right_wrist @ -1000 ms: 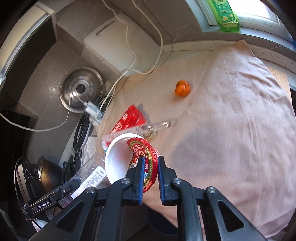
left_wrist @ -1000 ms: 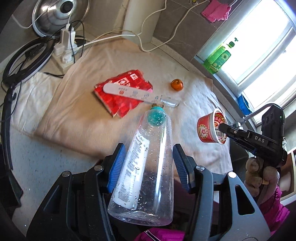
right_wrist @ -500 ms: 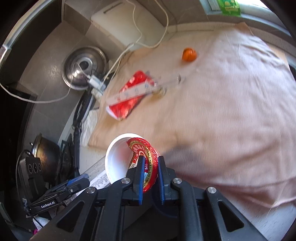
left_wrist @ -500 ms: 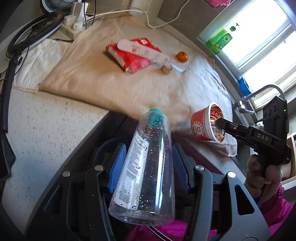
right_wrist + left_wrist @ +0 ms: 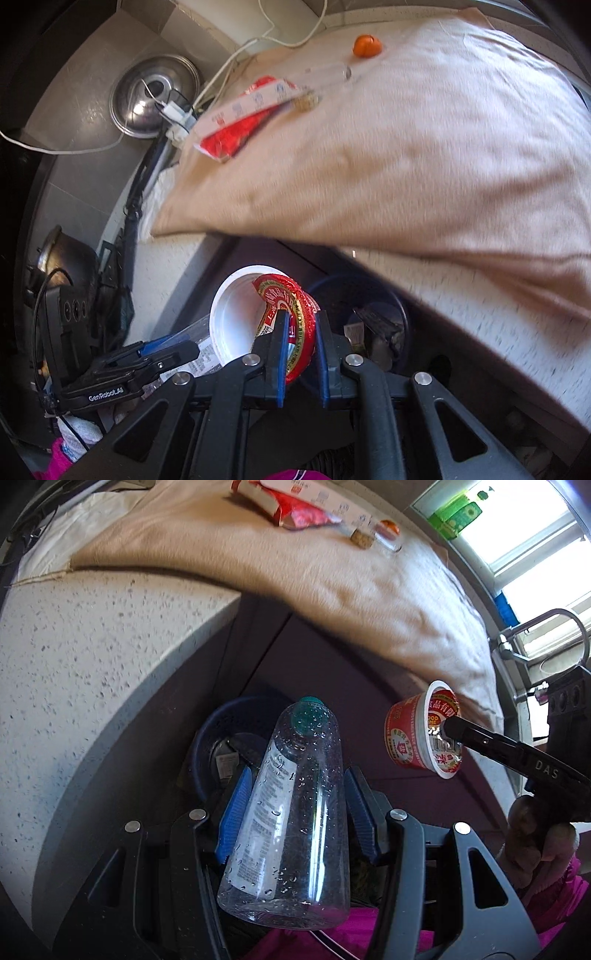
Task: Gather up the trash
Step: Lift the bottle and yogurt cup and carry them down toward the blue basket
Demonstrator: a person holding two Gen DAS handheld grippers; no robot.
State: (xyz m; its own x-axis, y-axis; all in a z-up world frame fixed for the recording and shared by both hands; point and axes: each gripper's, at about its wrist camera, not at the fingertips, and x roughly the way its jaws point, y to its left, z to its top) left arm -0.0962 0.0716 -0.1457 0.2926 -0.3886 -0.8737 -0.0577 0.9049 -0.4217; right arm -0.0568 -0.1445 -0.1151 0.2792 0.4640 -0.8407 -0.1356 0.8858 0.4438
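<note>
Left wrist view: the left gripper (image 5: 295,808) has its blue-padded jaws clamped on the sides of a clear plastic bottle with a teal cap and a white printed label (image 5: 291,812), beaded with droplets, cap pointing away from the camera. Beyond the cap sits a dark blue round bin (image 5: 207,731) on the floor, against the dark cabinet front below the speckled pale stone counter (image 5: 92,657); some scraps lie inside it. To the right of the bin, and higher, the right gripper (image 5: 448,728) pinches the rim of a red and white printed paper cup (image 5: 410,734), held by a hand (image 5: 532,838) beside a magenta sleeve. On the counter above the bin lies a beige cloth (image 5: 332,572), carrying a red foil packet (image 5: 291,506) at its far end.

Right wrist view: the right gripper (image 5: 299,354) has its jaws nearly together, gripping the cup's (image 5: 240,325) wall and peeled red foil lid, the white inside facing the camera. The bin (image 5: 373,325) lies just behind the cup, to its right, beneath the counter edge. Left of the cup the left gripper (image 5: 177,350) holds the bottle (image 5: 195,354). On the cloth (image 5: 406,147) above the bin rest the red packet (image 5: 236,136), a white strip (image 5: 251,103) across it, and a small orange fruit (image 5: 365,45) farther off.
</note>
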